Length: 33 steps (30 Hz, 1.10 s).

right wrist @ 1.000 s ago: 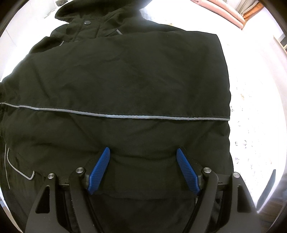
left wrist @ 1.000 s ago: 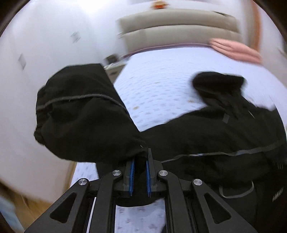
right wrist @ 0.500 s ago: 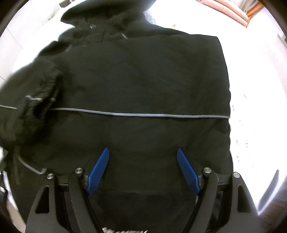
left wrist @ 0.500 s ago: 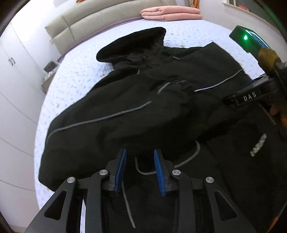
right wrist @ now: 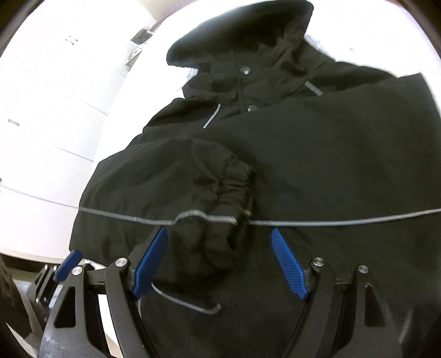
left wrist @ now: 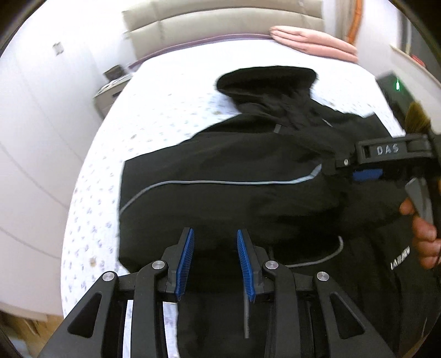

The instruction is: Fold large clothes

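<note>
Jaws parted with nothing between them: in the left wrist view, the left gripper (left wrist: 215,258) holds its two blue ribbed pads moderately apart above the lower part of a large black hooded jacket with thin grey reflective piping (left wrist: 234,192). The jacket lies spread on a bed covered by a white sheet with small purple flecks (left wrist: 154,110), its hood (left wrist: 264,82) pointing toward a beige padded headboard (left wrist: 220,24). A folded pink blanket (left wrist: 314,44) rests near the head of the bed. At the right edge, the right gripper (left wrist: 368,174), a black tool lettered "DAS", hovers over the jacket, with fingers of the person's hand (left wrist: 421,239) visible below it. In the right wrist view, the right gripper (right wrist: 220,261) has its blue pads spread wide, also holding nothing. Between and just beyond them lies the jacket's elastic-cuffed sleeve (right wrist: 209,192), folded across the jacket's front. The hood (right wrist: 242,38) sits at the top. A blue pad of the left gripper (right wrist: 67,264) peeks in at lower left.
</note>
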Each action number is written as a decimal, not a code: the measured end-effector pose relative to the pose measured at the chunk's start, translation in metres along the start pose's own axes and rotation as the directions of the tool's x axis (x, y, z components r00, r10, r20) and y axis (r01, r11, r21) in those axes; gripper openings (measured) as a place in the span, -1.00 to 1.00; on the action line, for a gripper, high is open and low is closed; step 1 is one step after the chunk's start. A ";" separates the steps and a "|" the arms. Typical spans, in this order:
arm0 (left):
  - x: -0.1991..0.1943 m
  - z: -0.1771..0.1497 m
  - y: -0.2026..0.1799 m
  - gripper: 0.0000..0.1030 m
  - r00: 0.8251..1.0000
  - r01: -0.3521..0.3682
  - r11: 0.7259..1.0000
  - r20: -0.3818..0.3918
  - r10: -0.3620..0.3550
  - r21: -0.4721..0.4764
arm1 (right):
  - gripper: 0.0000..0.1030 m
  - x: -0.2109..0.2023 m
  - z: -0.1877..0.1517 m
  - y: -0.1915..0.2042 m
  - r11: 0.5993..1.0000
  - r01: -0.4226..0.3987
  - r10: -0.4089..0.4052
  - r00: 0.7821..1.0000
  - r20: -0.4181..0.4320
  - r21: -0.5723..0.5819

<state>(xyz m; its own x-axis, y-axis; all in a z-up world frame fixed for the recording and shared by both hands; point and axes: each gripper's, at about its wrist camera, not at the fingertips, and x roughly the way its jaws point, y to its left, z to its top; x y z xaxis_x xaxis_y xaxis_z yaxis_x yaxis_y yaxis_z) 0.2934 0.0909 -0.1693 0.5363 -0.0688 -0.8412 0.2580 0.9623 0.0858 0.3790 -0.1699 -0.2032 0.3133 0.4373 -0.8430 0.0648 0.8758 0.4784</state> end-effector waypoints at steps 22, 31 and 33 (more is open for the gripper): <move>0.065 0.058 0.002 -0.35 0.991 0.134 0.990 -0.017 -0.135 -0.051 | -0.38 -0.134 0.018 -0.022 0.916 0.395 -0.364 0.894 0.261 -0.075; 0.111 0.044 -0.021 -0.32 0.989 0.134 0.990 -0.077 -0.130 0.048 | -0.25 -0.044 0.004 -0.137 0.914 0.398 -0.402 0.915 0.046 0.076; 0.110 0.044 -0.020 -0.32 0.987 0.143 0.989 -0.084 -0.139 0.045 | -0.24 -0.046 0.006 -0.136 0.911 0.404 -0.408 0.912 0.040 0.085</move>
<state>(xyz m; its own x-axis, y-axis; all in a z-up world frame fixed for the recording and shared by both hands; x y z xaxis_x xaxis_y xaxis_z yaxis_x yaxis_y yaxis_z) 0.3823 0.0526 -0.2399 0.4260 -0.1796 -0.8867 0.3680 0.9298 -0.0116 0.3616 -0.3104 -0.2276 0.2976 0.0329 -0.9541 0.2661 0.9570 0.1160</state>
